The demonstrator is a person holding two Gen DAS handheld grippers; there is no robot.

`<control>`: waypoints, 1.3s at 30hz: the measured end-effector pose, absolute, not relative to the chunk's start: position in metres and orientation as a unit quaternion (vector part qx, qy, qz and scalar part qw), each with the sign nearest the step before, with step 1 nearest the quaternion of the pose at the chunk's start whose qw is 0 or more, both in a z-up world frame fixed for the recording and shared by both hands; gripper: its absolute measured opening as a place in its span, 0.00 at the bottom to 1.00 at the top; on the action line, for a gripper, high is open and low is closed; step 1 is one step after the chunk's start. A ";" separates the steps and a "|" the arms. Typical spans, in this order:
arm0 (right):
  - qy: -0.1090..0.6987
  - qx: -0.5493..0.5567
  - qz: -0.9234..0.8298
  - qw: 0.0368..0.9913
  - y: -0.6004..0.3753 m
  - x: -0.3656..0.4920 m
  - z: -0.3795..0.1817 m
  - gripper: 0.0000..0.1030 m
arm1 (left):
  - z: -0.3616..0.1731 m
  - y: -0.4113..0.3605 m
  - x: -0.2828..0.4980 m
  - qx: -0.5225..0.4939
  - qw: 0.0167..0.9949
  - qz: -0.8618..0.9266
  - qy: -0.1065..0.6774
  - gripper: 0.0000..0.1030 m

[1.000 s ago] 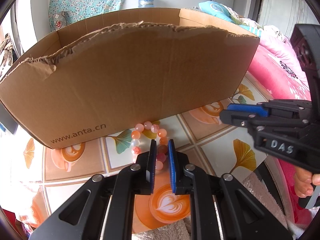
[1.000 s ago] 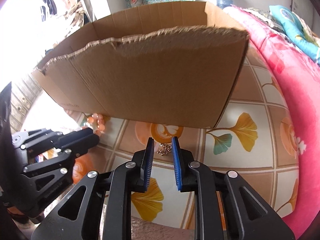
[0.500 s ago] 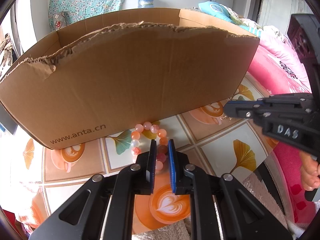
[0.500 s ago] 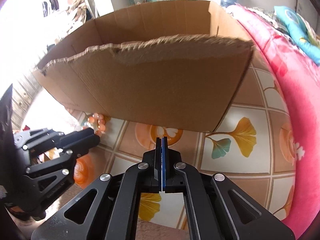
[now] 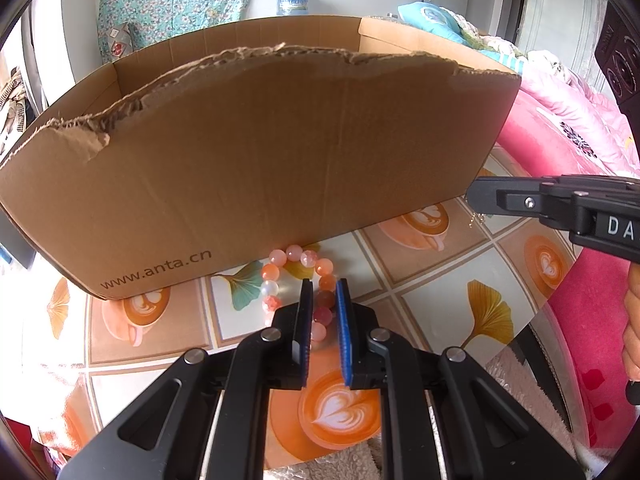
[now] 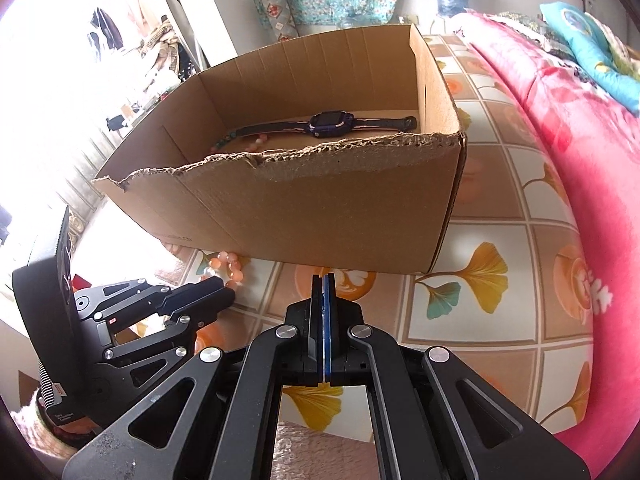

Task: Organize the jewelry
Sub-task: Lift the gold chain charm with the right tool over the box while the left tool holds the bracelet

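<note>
The bead bracelet (image 5: 298, 280) lies on the bench just near of the cardboard box (image 5: 256, 160), its right side between the left claw (image 5: 323, 312)'s narrowly parted fingers. It looks light, loose and smooth (strung beads roll), so pinching across one bead suits; the right claw (image 6: 323, 292) is pressed together, possibly on a thin chain (image 5: 475, 220).

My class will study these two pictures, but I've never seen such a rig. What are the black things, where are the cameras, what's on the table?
A person holds a two-finger tool in each hand; a camera on each looks along its fingers. The left tool is open around a pink bead bracelet on the tablecloth, before a cardboard box. The right tool is shut; the left picture shows a thin gold chain hanging at its tip. The right picture shows a purple watch in the box.
</note>
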State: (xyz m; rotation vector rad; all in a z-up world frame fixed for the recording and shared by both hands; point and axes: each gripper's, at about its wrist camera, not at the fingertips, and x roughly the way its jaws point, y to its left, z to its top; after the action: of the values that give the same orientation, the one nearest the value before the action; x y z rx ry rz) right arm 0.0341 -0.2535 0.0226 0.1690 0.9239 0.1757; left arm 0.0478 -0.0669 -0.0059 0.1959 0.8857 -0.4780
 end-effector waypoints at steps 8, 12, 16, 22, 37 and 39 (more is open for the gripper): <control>0.442 0.082 0.084 0.889 -0.239 0.033 0.011 0.00 | -0.005 -0.067 0.048 0.095 0.871 -0.228 0.424 0.11; 0.442 0.081 0.086 0.889 -0.234 0.034 0.009 0.00 | -0.005 -0.067 0.048 0.096 0.871 -0.227 0.424 0.11; 0.441 0.082 0.087 0.889 -0.233 0.034 0.009 0.00 | -0.005 -0.067 0.048 0.096 0.871 -0.227 0.424 0.11; 0.440 0.083 0.089 0.890 -0.232 0.034 0.009 0.00 | -0.005 -0.069 0.048 0.099 0.871 -0.225 0.425 0.11; 0.439 0.085 0.091 0.890 -0.231 0.034 0.009 0.00 | -0.005 -0.072 0.047 0.102 0.872 -0.222 0.424 0.11; 0.439 0.085 0.091 0.890 -0.230 0.034 0.009 0.00 | -0.005 -0.072 0.047 0.102 0.872 -0.222 0.424 0.11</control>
State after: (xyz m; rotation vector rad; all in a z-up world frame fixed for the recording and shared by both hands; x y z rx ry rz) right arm 0.0336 -0.2302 0.0090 0.1759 0.9108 0.1893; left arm 0.0467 -0.0718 -0.0051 0.2133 0.8869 -0.4633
